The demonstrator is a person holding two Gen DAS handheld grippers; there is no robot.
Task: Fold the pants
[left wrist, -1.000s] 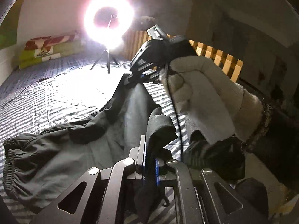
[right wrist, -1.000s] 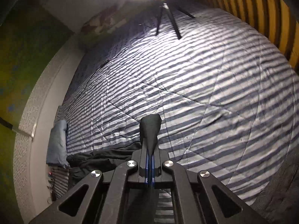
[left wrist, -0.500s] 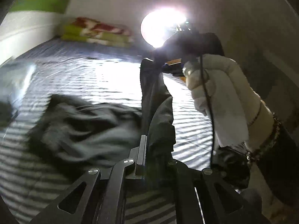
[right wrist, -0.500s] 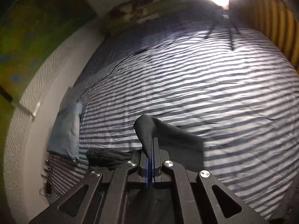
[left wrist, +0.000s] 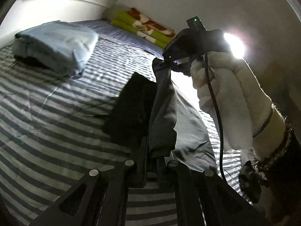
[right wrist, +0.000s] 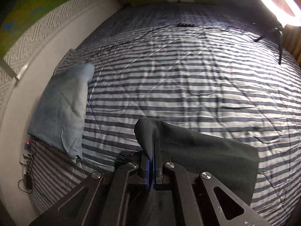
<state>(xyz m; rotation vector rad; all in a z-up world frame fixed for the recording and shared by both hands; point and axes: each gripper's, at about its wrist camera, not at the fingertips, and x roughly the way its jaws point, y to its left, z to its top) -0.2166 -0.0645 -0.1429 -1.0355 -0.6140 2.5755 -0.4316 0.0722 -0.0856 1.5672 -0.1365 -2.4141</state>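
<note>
Both grippers are closed on the dark pants [left wrist: 163,116] — the left gripper [left wrist: 150,150] clamps a bunched fold, the right gripper [right wrist: 152,150] pinches a fabric edge. The pants hang between them above the striped bed [right wrist: 188,75], fabric draping down — a folded blue cloth [right wrist: 62,109] lies near the bed's wall-side edge.

Dark charcoal fabric pants [left wrist: 163,116], near black in shade, paler grey where lit. Quilted bedspread [right wrist: 188,79] in dark navy and pale grey-white stripes. Folded light blue cloth [right wrist: 62,109], plain, slightly mottled. Stacked lime-green blankets [left wrist: 143,30] with a red-brown and cream patterned one on top. Knitted cream-white glove [left wrist: 231,98] with a thin blue line at the cuff. Matte black metal gripper fingers [right wrist: 144,167] with blue pads. Wall white, woven-textured band, green above.
</note>
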